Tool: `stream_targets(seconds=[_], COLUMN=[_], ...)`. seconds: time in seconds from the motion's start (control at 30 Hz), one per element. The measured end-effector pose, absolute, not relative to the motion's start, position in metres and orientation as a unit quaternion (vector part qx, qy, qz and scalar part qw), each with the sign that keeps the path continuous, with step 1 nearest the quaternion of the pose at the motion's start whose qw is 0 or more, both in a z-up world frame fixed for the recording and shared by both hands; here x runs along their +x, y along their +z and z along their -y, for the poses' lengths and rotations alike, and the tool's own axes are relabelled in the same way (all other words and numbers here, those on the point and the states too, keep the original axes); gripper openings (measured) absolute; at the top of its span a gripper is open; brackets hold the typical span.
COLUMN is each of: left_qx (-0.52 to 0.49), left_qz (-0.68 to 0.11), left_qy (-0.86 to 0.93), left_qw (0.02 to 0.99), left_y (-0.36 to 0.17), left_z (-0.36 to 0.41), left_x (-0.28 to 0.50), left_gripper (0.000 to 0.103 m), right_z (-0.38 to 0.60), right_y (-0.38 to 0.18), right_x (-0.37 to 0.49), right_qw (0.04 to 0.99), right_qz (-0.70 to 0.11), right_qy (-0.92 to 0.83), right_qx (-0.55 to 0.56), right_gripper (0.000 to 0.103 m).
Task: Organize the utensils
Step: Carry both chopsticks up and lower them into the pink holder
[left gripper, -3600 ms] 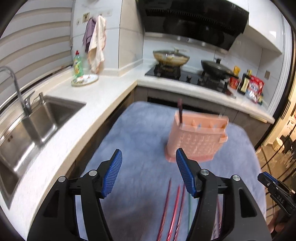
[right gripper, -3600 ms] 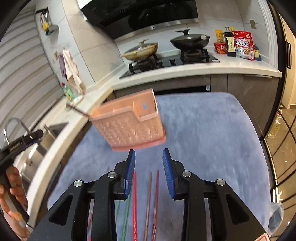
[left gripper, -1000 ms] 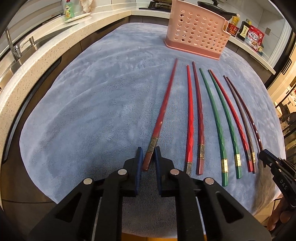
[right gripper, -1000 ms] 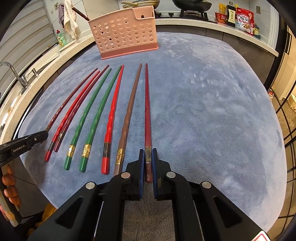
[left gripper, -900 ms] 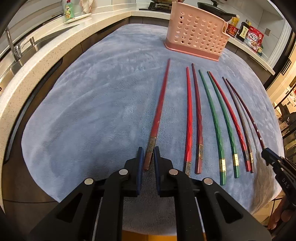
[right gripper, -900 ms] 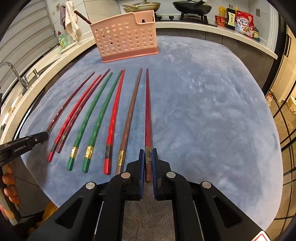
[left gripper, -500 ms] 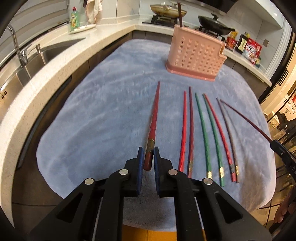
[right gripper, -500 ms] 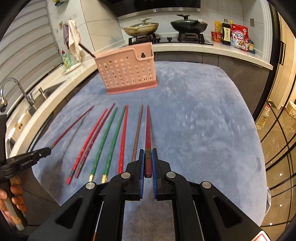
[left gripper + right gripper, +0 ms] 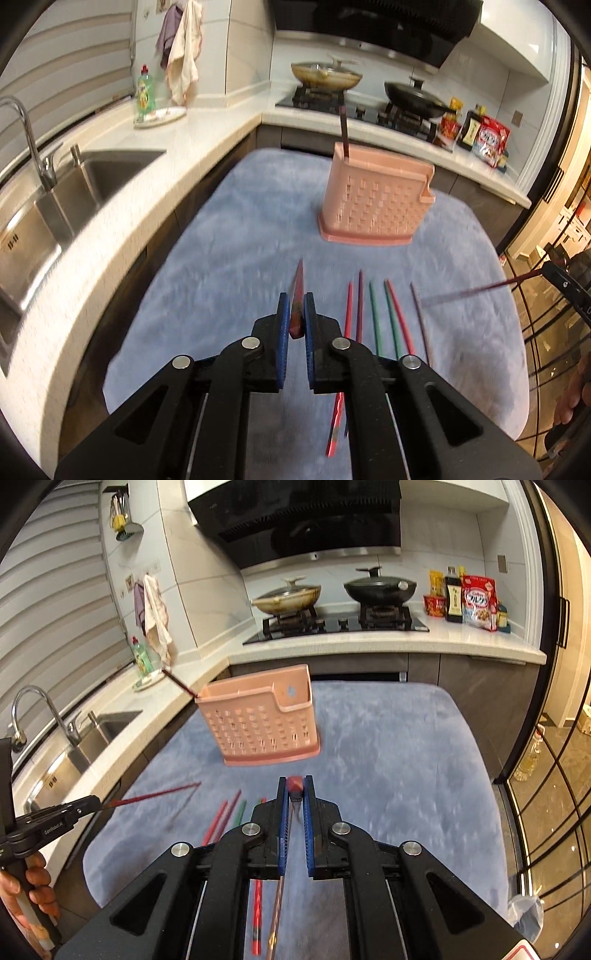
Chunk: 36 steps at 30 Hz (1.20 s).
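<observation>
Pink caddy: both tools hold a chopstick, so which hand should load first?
Right, probably. The pink caddy sits almost straight ahead of the right tool, with its open top showing in that view. From the left tool it lies off to the right, opening barely visible.

Before you, a tabletop (image 9: 229, 236) draped in a blue-grey plush cloth (image 9: 388, 753) carries a pink perforated utensil basket (image 9: 373, 206) at its far end and red and green chopsticks (image 9: 375, 317) lying side by side nearer you.
</observation>
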<state>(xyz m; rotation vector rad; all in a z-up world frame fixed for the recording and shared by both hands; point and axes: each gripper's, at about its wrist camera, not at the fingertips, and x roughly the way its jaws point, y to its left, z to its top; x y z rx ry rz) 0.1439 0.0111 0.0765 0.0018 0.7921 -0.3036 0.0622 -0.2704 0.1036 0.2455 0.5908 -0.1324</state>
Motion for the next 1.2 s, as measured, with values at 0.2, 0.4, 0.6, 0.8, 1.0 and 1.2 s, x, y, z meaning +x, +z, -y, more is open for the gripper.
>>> stream_targets(seconds=[0.2, 0.4, 0.6, 0.8, 1.0, 1.2], left_qx=[0.003, -0.008, -0.024, -0.047, -0.059, -0.055], left_qz=[-0.351, -0.321, -0.272, -0.212, -0.176, -0.186], left_qy=[-0.154, -0.171, -0.19, -0.199, -0.198, -0.19], left_qw=[0.923, 0.931, 0.943, 0.956, 0.962, 0.962], left_y=[0.112, 0.151, 0.202, 0.256, 0.28, 0.27], left_z=[0.003, 0.017, 0.029, 0.043, 0.058, 0.074], left_x=[0.166, 0.189, 0.206, 0.228, 0.253, 0.284], left_gripper=[0.007, 0.007, 0.007, 0.007, 0.007, 0.007], right_z=[0.289, 0.301, 0.31, 0.313, 0.308, 0.301], right_y=[0.136, 0.164, 0.198, 0.23, 0.247, 0.238], right_x=[0.09, 0.112, 0.142, 0.178, 0.215, 0.25], right_qw=[0.956, 0.961, 0.967, 0.972, 0.976, 0.975], right_qz=[-0.255, -0.227, -0.189, -0.155, -0.139, -0.154], right_qy=[-0.07, -0.058, -0.044, -0.039, -0.033, -0.029], right_qx=[0.129, 0.149, 0.166, 0.171, 0.166, 0.159], right_gripper=[0.007, 0.007, 0.007, 0.007, 0.007, 0.007])
